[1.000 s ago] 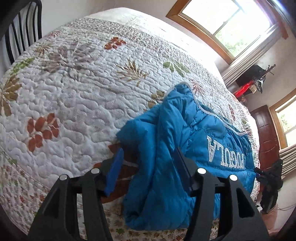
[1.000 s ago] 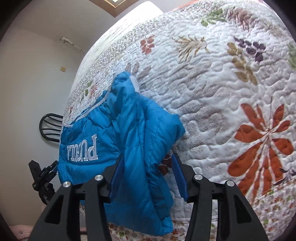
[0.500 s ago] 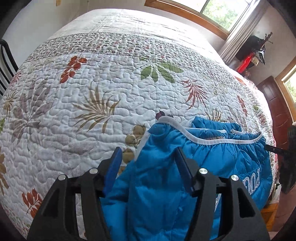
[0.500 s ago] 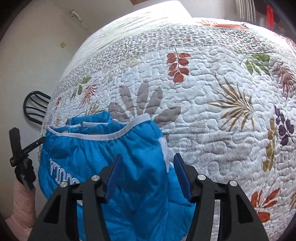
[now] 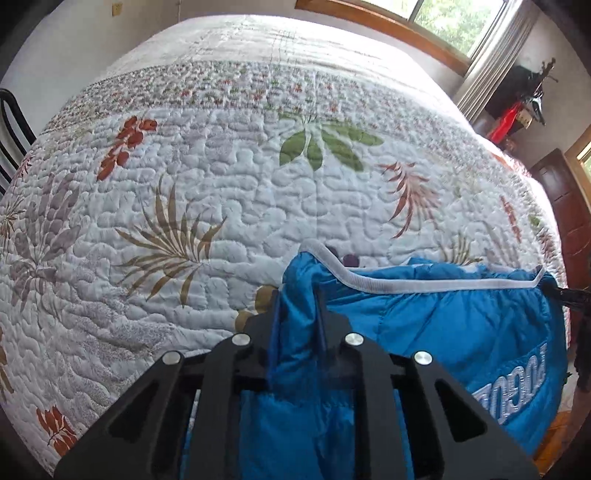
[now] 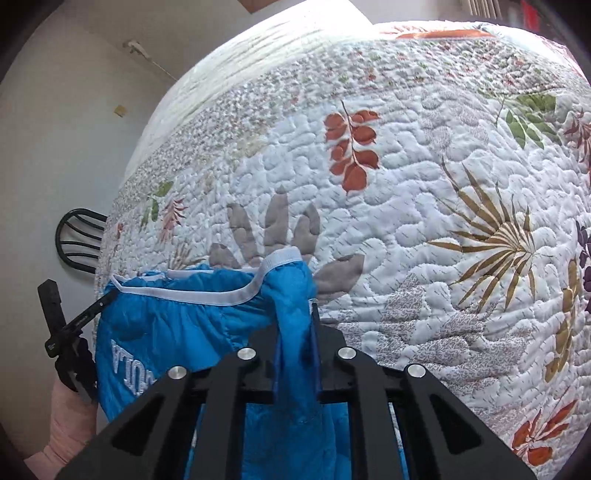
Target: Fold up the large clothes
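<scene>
a bed (image 5: 229, 192) fills both views, covered by a white quilt (image 6: 424, 229) stitched in wavy lines and printed with leaves in rust, green, tan and grey. the blue puffy jacket (image 5: 436, 332) lies at the near edge of the bed and spills over its side. its hem, edged with a white band (image 5: 424, 286), runs across the top of the bundle, and white stitched letters (image 5: 513, 387) show lower down on the hanging part.

the left gripper (image 5: 297, 317) has a bunched fold of the jacket at 1 end of that hem between its 2 fingers. its jaws are closing and the pads already press on the blue cloth from both sides. in the right wrist view the right gripper (image 6: 295, 328) pinches the other end of the hem, its 2 fingers drawn tight together on a narrow ridge of the cloth. each gripper shows in the other's view as a dark shape at the far corner of the jacket.

a pale pink sleeve (image 6: 70, 421) shows below the dark shape in the right wrist view. a black chair (image 6: 79, 240) stands by the wall past the bed. a window (image 5: 436, 18) with a wooden frame sits above the far side of the bed, and a dark wooden door (image 5: 569, 221) stands at the right edge of the left wrist view.
</scene>
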